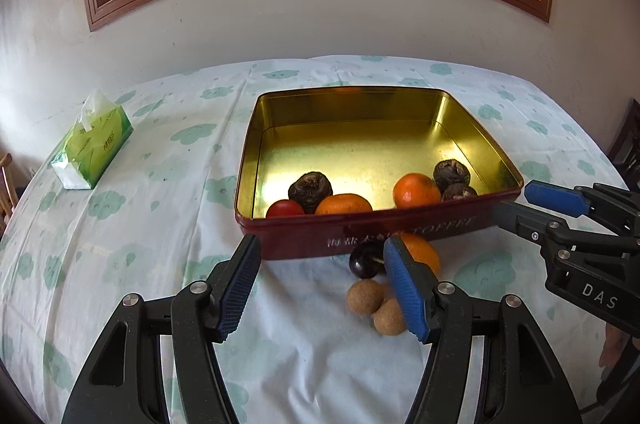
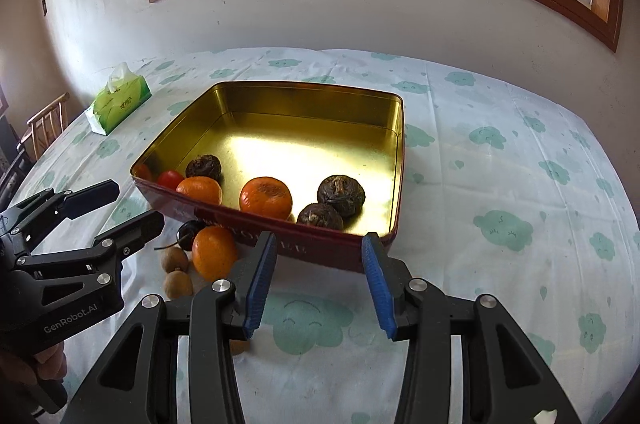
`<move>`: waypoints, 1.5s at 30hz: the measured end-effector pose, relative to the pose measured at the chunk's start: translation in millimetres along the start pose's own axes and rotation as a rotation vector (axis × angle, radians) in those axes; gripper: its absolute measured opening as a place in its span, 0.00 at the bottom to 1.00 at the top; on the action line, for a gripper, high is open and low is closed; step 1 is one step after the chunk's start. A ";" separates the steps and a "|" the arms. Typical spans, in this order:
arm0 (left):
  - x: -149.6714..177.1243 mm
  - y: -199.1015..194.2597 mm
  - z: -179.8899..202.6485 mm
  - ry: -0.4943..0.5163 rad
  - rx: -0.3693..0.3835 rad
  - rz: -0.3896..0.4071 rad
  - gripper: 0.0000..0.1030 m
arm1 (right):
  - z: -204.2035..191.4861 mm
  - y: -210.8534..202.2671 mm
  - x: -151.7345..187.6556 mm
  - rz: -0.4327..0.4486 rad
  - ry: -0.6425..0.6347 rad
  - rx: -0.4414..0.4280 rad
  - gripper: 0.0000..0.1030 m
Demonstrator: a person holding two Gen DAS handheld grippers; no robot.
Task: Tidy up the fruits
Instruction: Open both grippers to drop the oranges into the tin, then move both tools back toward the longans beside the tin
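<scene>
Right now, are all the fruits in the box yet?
Not yet. Six fruits sit in the tin: a tomato, two oranges and three dark wrinkled ones. Both sets of fingers are empty. Left on the cloth: an orange, a cherry and two small brown fruits.

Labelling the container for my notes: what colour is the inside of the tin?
Shiny gold inside the tin, with a dark red outer wall; the right wrist view shows it best.

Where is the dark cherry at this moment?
In both wrist views the dark cherry lies on the tablecloth outside the tin, close to its red front wall, next to the loose orange, with two small brown fruits nearer the camera.
</scene>
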State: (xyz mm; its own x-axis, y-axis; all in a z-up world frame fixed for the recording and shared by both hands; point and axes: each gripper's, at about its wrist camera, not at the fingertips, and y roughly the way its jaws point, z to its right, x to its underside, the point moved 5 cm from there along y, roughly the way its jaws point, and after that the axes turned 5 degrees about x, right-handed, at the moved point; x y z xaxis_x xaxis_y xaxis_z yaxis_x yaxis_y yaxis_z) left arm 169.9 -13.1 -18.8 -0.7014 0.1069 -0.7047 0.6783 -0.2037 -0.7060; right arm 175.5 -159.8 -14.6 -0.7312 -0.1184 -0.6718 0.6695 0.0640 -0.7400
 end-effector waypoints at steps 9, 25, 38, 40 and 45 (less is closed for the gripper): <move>59.7 -14.0 -8.3 -0.051 -0.005 -0.060 0.63 | -0.9 -16.2 58.3 -0.064 0.060 -0.050 0.41; 83.4 -17.2 -41.8 -0.114 -0.063 -0.080 0.63 | -38.4 -1.4 73.3 -0.112 -0.030 -0.074 0.41; 82.3 -15.1 -46.5 -0.117 -0.065 -0.075 0.64 | -57.2 11.3 60.1 -0.086 -0.089 -0.038 0.22; 82.4 -15.1 -47.2 -0.119 -0.065 -0.074 0.64 | -57.6 11.5 59.8 -0.085 -0.089 -0.037 0.22; 82.5 -15.2 -46.5 -0.118 -0.065 -0.075 0.64 | -56.4 11.4 59.3 -0.084 -0.083 -0.036 0.22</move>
State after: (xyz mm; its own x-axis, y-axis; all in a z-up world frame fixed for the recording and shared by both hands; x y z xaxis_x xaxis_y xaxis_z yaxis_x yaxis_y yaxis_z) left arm 111.9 44.0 -69.5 -0.7688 0.0037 -0.6395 0.6333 -0.1355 -0.7620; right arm 132.4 -110.3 -64.7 -0.7703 -0.2062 -0.6034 0.6001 0.0858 -0.7953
